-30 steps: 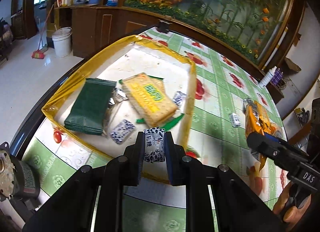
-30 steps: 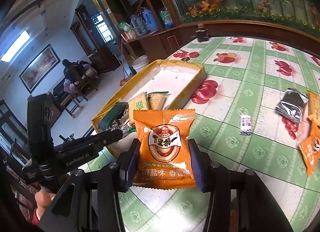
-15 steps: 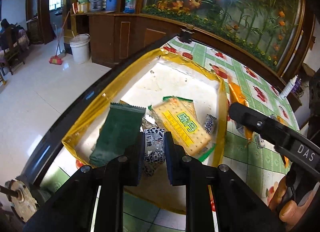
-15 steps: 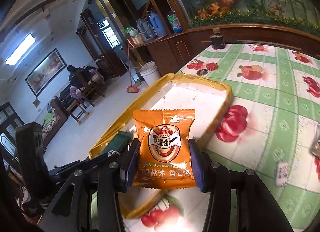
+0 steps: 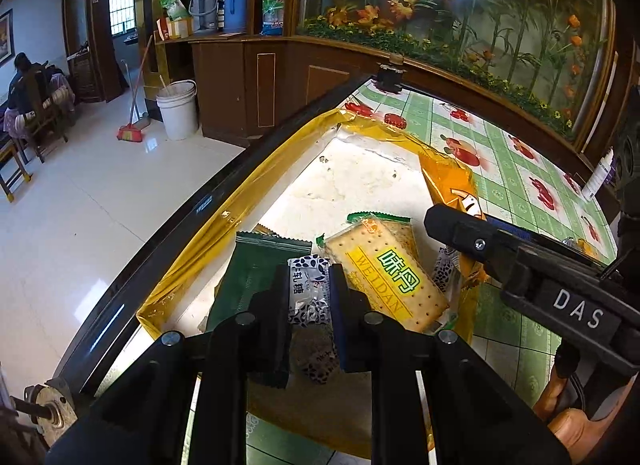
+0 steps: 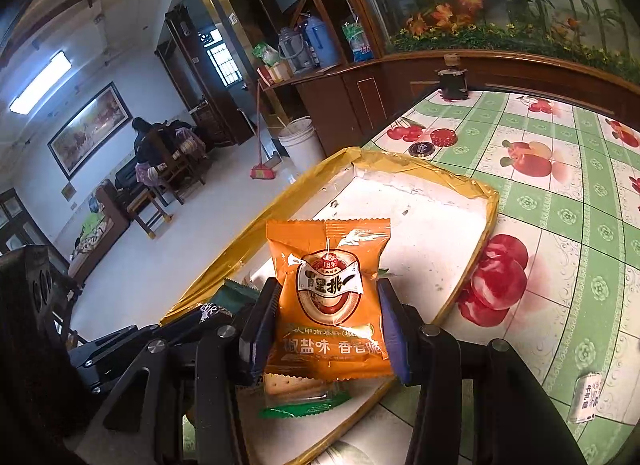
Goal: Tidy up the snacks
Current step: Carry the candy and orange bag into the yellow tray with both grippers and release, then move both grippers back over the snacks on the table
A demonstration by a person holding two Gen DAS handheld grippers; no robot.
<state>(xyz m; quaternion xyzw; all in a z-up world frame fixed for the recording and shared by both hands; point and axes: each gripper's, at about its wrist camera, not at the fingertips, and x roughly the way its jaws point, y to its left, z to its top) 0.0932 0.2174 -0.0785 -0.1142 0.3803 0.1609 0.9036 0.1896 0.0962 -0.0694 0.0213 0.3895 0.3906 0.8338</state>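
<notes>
Now | my left gripper (image 5: 310,297) is pinching a small candy packet (image 5: 309,291) above the yellow tray's (image 5: 192,261) near end | my right gripper (image 6: 328,329) is clamping an orange snack bag (image 6: 330,297), upright, over the tray's right rim | both are hanging directly above the tray, so I am judging release comes next.

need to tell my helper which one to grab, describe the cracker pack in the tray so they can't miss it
Find the yellow-rimmed tray on the fruit-print tablecloth. At its near end lies the cracker pack, a clear wrapper over pale square crackers. Its yellow label with green characters and green sealed ends set it apart from the plain dark green packet to its left.
</notes>
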